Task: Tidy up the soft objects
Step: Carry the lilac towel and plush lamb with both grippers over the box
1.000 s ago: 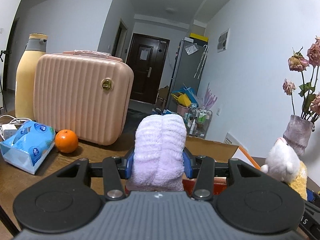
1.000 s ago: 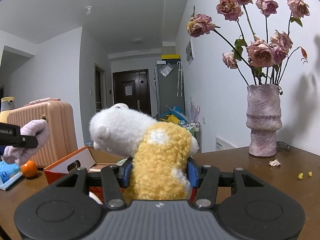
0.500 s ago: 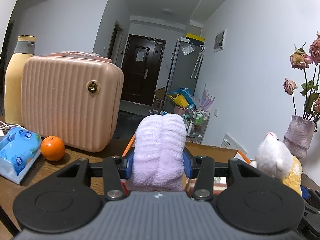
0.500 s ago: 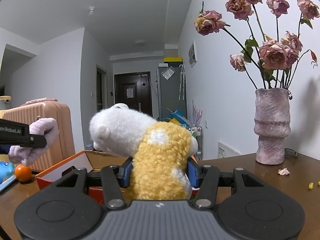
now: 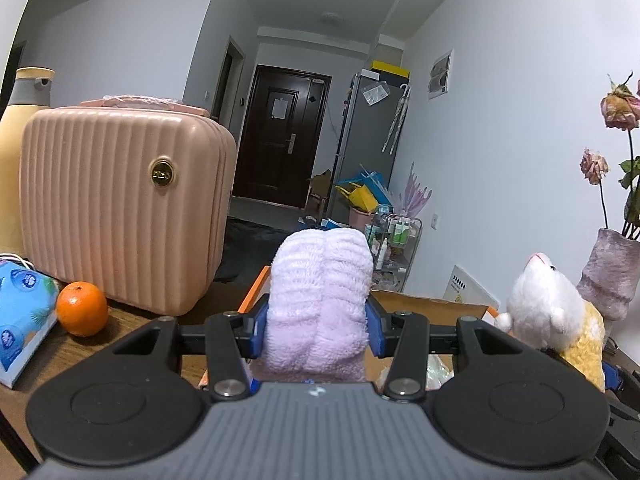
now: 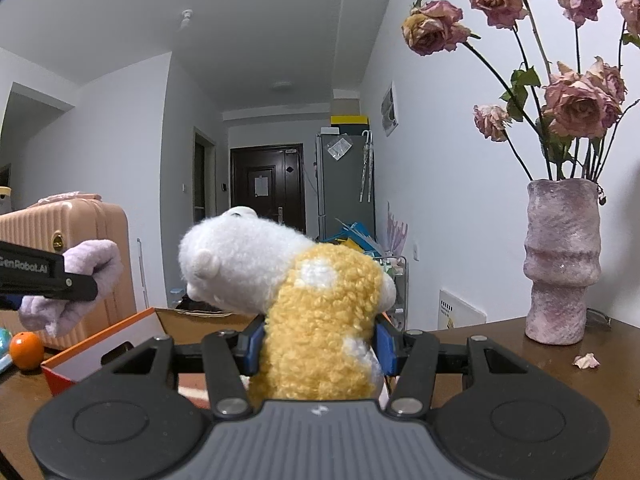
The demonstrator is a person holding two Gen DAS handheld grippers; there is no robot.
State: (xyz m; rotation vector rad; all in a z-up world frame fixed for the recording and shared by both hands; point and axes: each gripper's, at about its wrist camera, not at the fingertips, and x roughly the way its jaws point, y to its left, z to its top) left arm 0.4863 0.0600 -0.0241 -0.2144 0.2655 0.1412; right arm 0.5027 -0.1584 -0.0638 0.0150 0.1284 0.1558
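Observation:
My left gripper (image 5: 318,330) is shut on a folded lilac towel (image 5: 320,292), its blue pads pressed into both sides. The towel stands above an open orange-and-white cardboard box (image 5: 424,306). In the right wrist view my right gripper (image 6: 318,344) is shut on a white-and-yellow plush animal (image 6: 304,300), held over the same box (image 6: 104,354). The plush (image 5: 554,314) also shows at the right of the left wrist view. The left gripper (image 6: 60,280) with the towel (image 6: 94,268) hangs at the left edge of the right wrist view.
A pink ribbed case (image 5: 124,204) stands at the left on the brown table (image 5: 48,364), with an orange (image 5: 82,309), a blue tissue pack (image 5: 22,312) and a tall yellow bottle (image 5: 18,128) near it. A mauve vase (image 6: 562,260) of dried roses stands at the right, petals (image 6: 586,360) beside it.
Both grippers have moved level toward the box with their loads. The pink case, orange and tissue pack slid left in the left view; the vase slid right in the right view.

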